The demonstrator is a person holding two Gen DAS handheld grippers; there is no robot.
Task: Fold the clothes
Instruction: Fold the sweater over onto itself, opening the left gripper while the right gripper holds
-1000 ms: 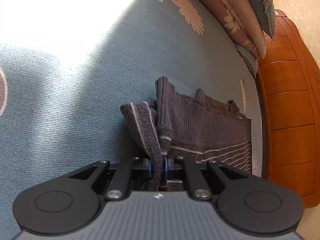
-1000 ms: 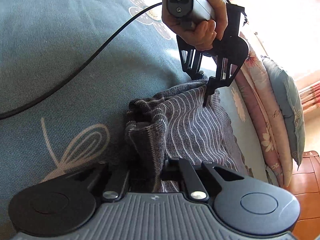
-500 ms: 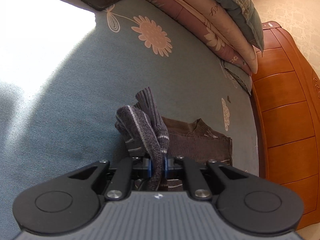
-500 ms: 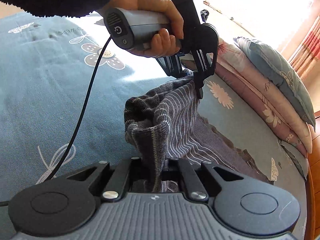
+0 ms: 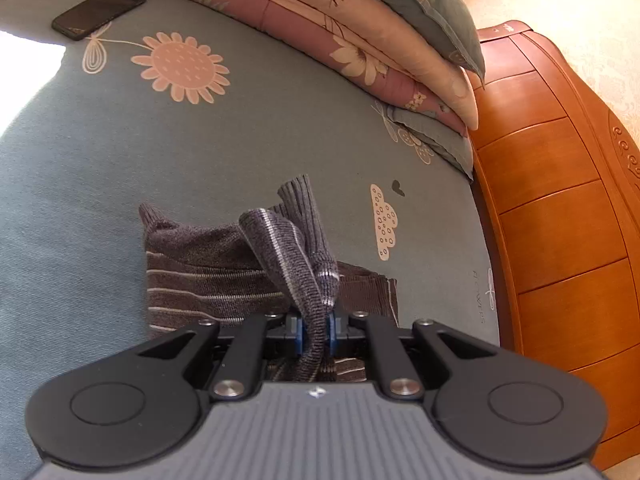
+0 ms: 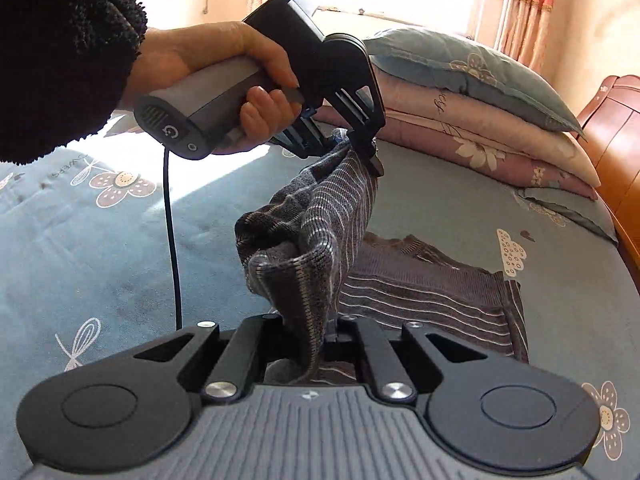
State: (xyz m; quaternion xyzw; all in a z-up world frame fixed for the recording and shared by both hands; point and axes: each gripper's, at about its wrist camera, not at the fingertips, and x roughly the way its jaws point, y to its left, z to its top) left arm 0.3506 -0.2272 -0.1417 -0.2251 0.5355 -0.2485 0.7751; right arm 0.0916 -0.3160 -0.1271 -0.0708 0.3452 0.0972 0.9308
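Observation:
A grey-brown striped knit sweater (image 5: 208,276) lies partly on the blue bedspread, one edge lifted off it. My left gripper (image 5: 315,328) is shut on a bunched fold of that edge. In the right wrist view the sweater (image 6: 432,292) spreads flat below, while my right gripper (image 6: 320,328) is shut on another bunch of the raised edge. The left gripper (image 6: 360,148), held by a hand in a black fleece sleeve, hangs above and left, and the cloth sags between the two grips.
A black phone (image 5: 100,11) lies on the bedspread far left. Stacked quilts and pillows (image 5: 384,32) line the head of the bed against an orange wooden headboard (image 5: 560,208). A black cable (image 6: 172,240) drops from the left gripper's handle.
Both grippers have risen and carried the sweater's edge over toward the pillows; the right one has rolled. More of the garment now hangs lifted and folds over the flat part.

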